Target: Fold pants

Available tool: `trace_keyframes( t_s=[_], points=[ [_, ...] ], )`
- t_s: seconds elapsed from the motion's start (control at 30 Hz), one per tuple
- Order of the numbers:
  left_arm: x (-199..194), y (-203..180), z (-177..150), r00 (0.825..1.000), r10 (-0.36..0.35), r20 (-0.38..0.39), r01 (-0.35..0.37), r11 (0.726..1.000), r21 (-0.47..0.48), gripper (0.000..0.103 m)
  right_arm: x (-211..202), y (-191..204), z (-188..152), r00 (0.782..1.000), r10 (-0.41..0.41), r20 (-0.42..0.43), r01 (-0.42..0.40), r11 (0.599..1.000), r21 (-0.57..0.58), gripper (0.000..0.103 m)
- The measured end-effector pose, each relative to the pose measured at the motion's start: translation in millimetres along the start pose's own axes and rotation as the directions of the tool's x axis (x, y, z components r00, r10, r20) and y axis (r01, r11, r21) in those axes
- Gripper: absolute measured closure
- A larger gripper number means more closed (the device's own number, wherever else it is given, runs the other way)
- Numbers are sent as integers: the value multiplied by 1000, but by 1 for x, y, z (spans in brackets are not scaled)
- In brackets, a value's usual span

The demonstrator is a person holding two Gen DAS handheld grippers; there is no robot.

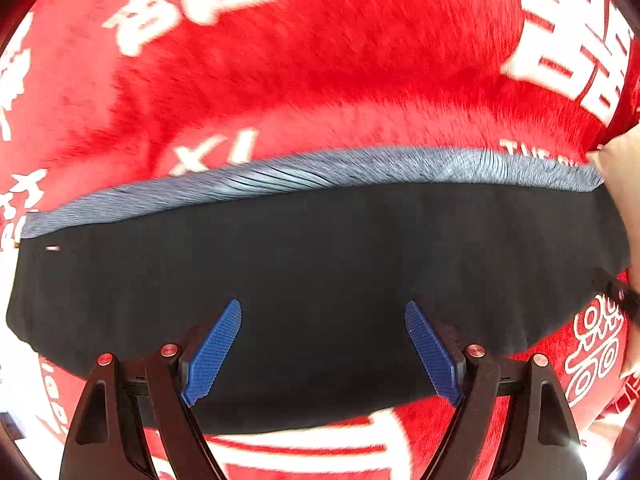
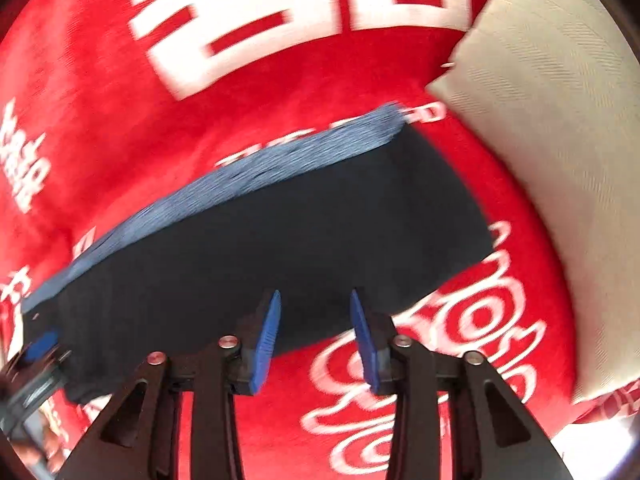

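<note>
A red plush blanket (image 1: 320, 80) with white lettering covers the surface; 1 cream pillow (image 2: 552, 160) sits at upper right. I see 1 pair of dark pants (image 1: 320, 280), folded flat across mid-frame, grey-blue waistband (image 1: 320, 172) along the top edge. They look soft, light and limp; I'd pinch an end edge. The left gripper (image 1: 323, 350) gapes wide, empty; the right gripper (image 2: 315, 340) is half open, empty.

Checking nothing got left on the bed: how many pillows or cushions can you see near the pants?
1. A cream pillow lies on the red blanket just past the right end of the dark pants. More may lie out of view.
</note>
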State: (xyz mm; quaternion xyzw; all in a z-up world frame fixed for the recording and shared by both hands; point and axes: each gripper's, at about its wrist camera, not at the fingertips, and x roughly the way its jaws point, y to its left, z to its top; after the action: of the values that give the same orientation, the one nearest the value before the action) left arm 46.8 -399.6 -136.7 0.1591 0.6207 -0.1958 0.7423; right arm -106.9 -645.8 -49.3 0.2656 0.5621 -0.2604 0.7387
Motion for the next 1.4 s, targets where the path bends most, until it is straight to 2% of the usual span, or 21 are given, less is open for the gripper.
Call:
trace_keyframes(
  t_s=[0.07, 0.1, 0.13, 0.23, 0.37, 0.5, 0.67, 0.87, 1.0, 1.13, 1.23, 1.33, 1.4],
  points=[
    [19, -7, -6, 999, 27, -36, -27, 1000, 3, 14, 5, 16, -11, 1000, 14, 5, -14, 1000, -24, 52],
    [15, -5, -13, 999, 43, -9, -43, 999, -10, 5, 12, 20, -15, 1000, 15, -6, -15, 999, -31, 52],
    [15, -3, -14, 999, 55, -3, -55, 998, -18, 3, 22, 22, -18, 1000, 14, -26, -14, 999, -31, 52],
    [18, 10, -15, 999, 0, -34, -2, 998, -58, 1, 28, 22, -27, 1000, 21, -9, -21, 1000, -12, 46],
    [19, 6, -15, 999, 25, -28, -26, 999, -26, 1, 23, 22, -30, 999, 41, -23, -42, 999, -20, 46],
    [22, 9, -15, 999, 11, -32, -13, 999, -48, 1, 15, 5, -33, 990, 134, -45, -131, 989, 66, 45],
    [23, 9, -15, 1000, 8, -24, -9, 999, -36, 1, 13, -20, -46, 964, 259, -60, -244, 953, 182, 45],
    [23, 7, -15, 1000, 14, -22, -14, 999, -36, 0, 15, -37, -56, 936, 349, -43, -327, 908, 261, 45],
    [22, 5, -15, 1000, 13, -24, -14, 999, -37, 0, 20, -53, -62, 906, 422, 1, -395, 847, 356, 45],
    [25, 10, -12, 999, -3, -33, 2, 999, -43, 0, 24, -74, -63, 893, 443, 82, -434, 795, 424, 45],
    [25, 10, -12, 999, -2, -35, 1, 999, -37, 0, 28, -95, -69, 871, 464, 162, -480, 731, 485, 45],
    [25, 10, -12, 1000, 0, -30, -1, 999, -34, 0, 34, -111, -74, 854, 469, 225, -513, 683, 520, 45],
    [24, 10, -13, 1000, 4, -23, -5, 999, -33, 0, 36, -118, -74, 831, 480, 280, -550, 637, 541, 45]
  ],
)
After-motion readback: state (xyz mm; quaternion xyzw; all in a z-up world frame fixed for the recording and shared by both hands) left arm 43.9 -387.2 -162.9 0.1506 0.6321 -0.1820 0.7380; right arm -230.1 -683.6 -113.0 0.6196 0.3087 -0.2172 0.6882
